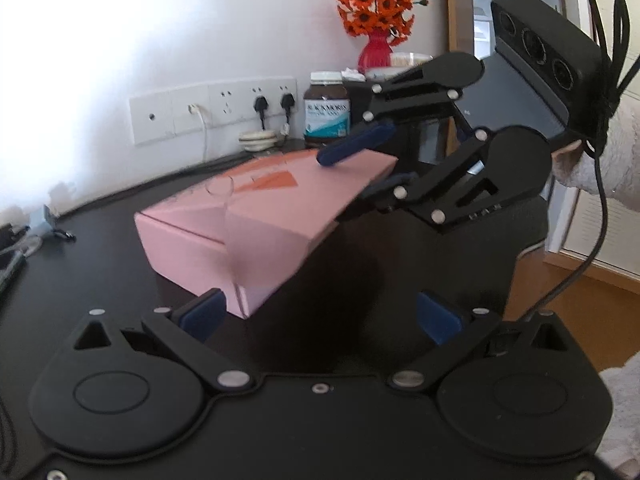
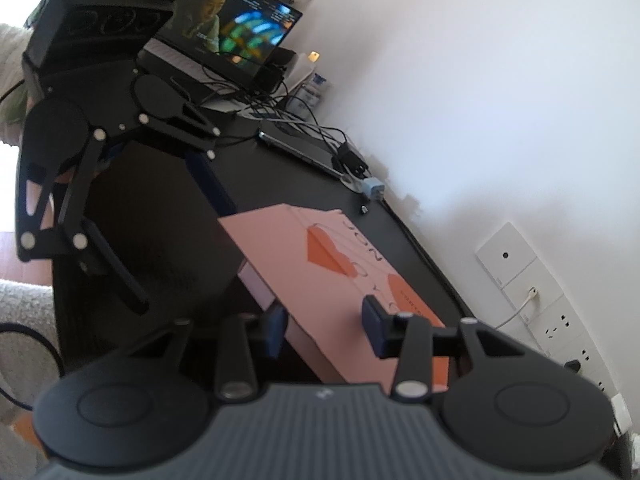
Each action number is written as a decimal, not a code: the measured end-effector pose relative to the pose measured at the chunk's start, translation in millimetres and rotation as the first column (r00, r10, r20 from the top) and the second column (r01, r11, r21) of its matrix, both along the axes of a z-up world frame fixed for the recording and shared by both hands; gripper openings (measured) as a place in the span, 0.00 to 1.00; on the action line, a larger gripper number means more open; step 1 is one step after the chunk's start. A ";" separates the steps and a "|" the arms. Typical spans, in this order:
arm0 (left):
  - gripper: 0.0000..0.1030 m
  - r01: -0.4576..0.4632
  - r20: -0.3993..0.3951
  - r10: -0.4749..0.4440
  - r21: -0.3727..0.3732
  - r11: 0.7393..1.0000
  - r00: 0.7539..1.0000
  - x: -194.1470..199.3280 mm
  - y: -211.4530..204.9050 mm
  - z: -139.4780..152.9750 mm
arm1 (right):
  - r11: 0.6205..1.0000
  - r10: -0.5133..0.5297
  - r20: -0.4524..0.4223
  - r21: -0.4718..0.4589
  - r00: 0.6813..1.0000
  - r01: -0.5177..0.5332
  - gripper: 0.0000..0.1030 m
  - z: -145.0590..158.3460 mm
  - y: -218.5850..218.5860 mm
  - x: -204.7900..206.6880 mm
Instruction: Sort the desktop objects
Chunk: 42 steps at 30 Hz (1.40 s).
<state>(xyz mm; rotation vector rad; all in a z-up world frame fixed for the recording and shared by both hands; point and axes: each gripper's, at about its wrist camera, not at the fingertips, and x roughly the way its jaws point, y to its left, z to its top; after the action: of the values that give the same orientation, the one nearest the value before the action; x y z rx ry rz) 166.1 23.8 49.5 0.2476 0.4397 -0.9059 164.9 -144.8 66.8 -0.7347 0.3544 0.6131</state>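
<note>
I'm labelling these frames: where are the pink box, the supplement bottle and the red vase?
pink box [image 1: 276, 200], left wrist view, top face.
supplement bottle [image 1: 326, 114], left wrist view, label.
red vase [image 1: 374, 50], left wrist view, body.

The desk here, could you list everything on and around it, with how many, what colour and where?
Box: one, pink with orange shapes, tilted above the black desk, one end raised.
Supplement bottle: one, brown with white cap, back by the wall.
Flowers: one bunch, orange, in a red vase.
Wall sockets: one white row, two black plugs in.
Laptop: one, screen lit, far end of the desk.
Cables: several, black, beside the laptop.
Right gripper: one, black with blue pads, closed on the box's raised end.
Left gripper: one, black, open, the box's low corner near its fingers.
</note>
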 end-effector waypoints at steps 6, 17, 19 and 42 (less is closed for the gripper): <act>1.00 0.020 -0.005 -0.020 -0.004 1.000 1.000 0.6 -2.9 -0.2 | 1.000 0.004 0.012 -0.015 1.000 -0.004 0.39 -1.4 1.1 0.8; 1.00 -0.003 -0.011 0.002 -0.060 0.998 1.000 10.5 -14.2 5.1 | 1.000 0.011 0.013 -0.024 1.000 -0.011 0.39 1.6 0.4 2.0; 1.00 0.009 -0.006 -0.009 -0.056 0.998 1.000 8.5 -15.1 4.4 | 1.000 0.008 0.008 -0.020 1.000 -0.008 0.39 3.3 -1.4 2.5; 1.00 0.008 -0.004 -0.009 -0.053 0.999 1.000 4.5 -19.8 6.8 | 0.997 0.025 -0.073 0.071 0.997 -0.020 0.39 16.1 -13.7 12.9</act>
<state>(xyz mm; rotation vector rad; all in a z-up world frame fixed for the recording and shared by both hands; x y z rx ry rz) 170.7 4.0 56.3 0.1991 0.4187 -0.9253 177.8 -158.5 83.0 -0.6509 0.3918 0.6719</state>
